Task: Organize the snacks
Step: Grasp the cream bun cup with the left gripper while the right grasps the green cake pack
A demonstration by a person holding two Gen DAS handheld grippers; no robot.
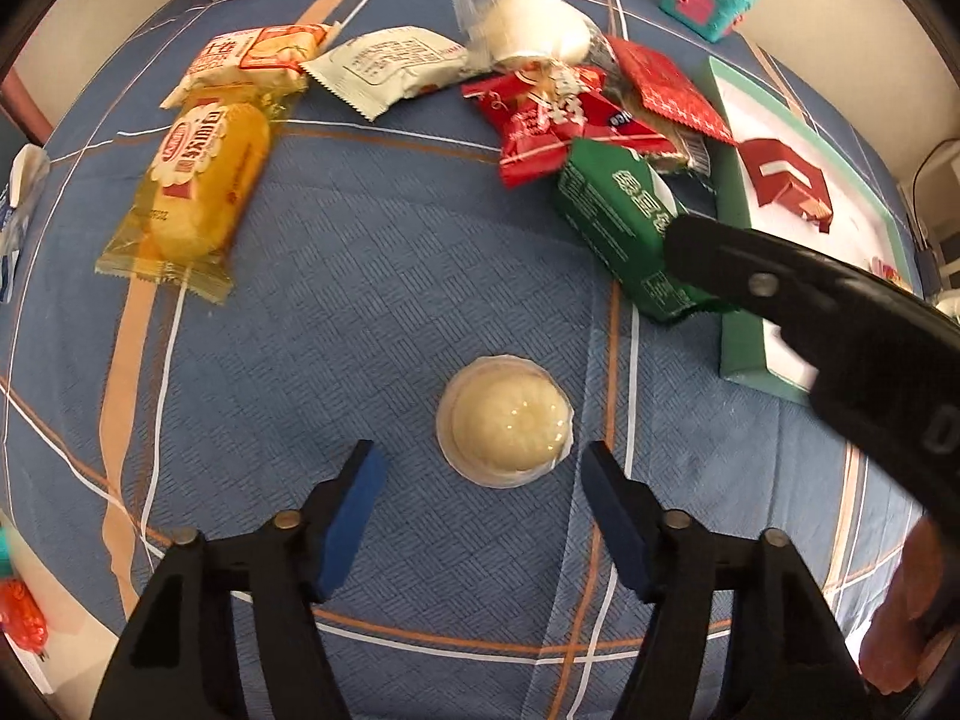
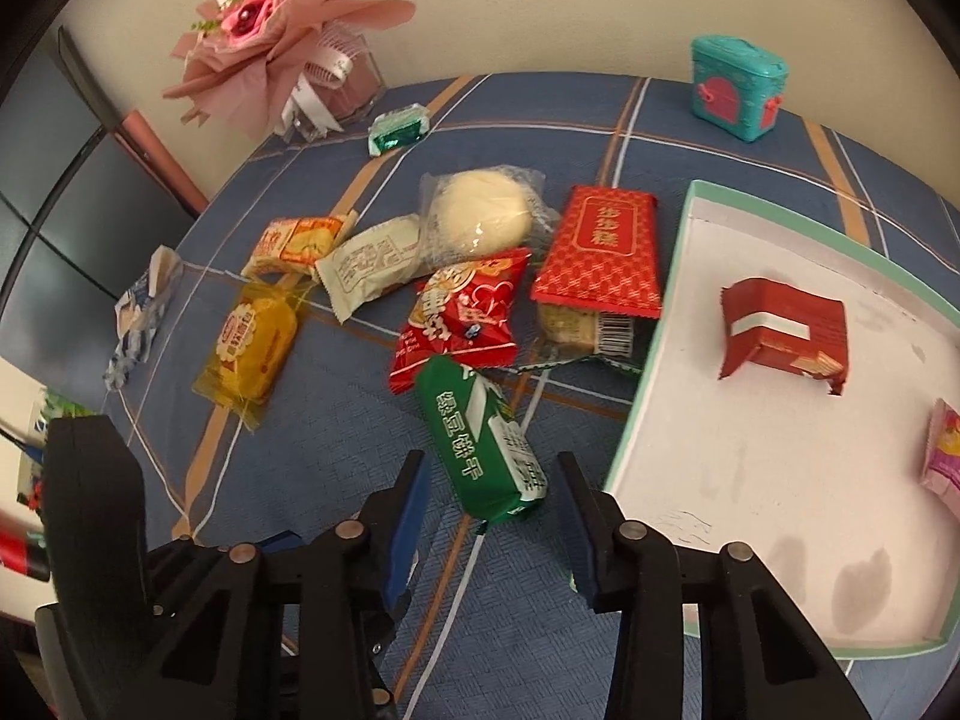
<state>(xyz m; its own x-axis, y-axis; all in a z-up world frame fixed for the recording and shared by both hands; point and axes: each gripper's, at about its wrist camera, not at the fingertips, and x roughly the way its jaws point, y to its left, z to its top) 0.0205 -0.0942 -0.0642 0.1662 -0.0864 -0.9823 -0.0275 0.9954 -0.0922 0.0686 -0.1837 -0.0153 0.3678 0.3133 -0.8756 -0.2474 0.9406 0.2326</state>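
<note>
Snacks lie scattered on a blue plaid cloth, upper centre in both views. Left wrist view only: a round jelly cup at lower centre, just ahead of the left gripper, whose fingers stand parted on either side without touching it. Right wrist view only: the white interior of the green-rimmed tray at right, holding a red box-shaped packet and a pink packet. The green biscuit pack lies between the spread fingers of the right gripper; contact cannot be told. Behind it crowd a red heart wrapper, a red carton and a yellow cake. A teal tin and pink bouquet stand at top.
</note>
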